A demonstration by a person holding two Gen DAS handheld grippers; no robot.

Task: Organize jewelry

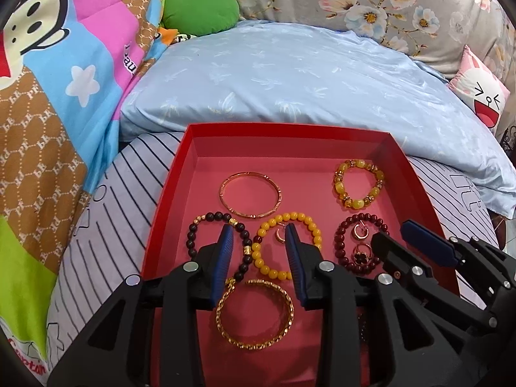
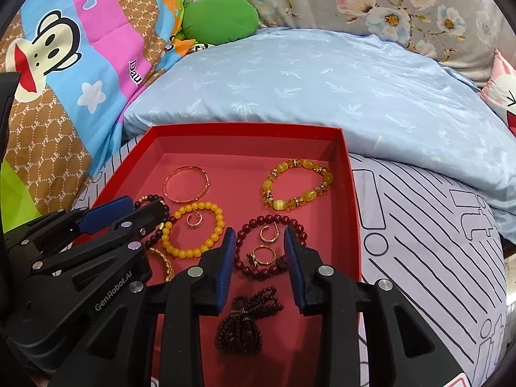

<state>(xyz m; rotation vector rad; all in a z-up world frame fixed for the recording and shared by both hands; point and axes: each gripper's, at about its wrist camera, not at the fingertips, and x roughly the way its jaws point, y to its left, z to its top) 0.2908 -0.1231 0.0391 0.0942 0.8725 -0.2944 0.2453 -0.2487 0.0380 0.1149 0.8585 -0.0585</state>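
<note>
A red tray (image 1: 416, 174) (image 2: 353, 193) on the bed holds the jewelry. My left gripper (image 1: 259, 235) is open and empty above the yellow bead bracelet (image 1: 309, 222) (image 2: 213, 208), which has a small ring (image 2: 194, 220) inside it. A dark bead bracelet (image 1: 206, 217) and a gold chain bangle (image 1: 258, 343) lie beside it. My right gripper (image 2: 259, 237) is open and empty above the dark red bead bracelet (image 2: 258, 221) (image 1: 356, 217), with rings (image 2: 264, 254) inside. A rose-gold bangle (image 1: 250, 193) (image 2: 186, 184), an amber bracelet (image 1: 358, 183) (image 2: 296, 183) and a dark bead strand (image 2: 245, 322) also lie in the tray.
The tray rests on a striped sheet (image 2: 435, 242). A light blue pillow (image 1: 290, 74) lies right behind it. A colourful cartoon blanket (image 1: 48, 96) is on the left, and a green cushion (image 1: 200, 9) and floral bedding (image 1: 387, 0) lie at the back.
</note>
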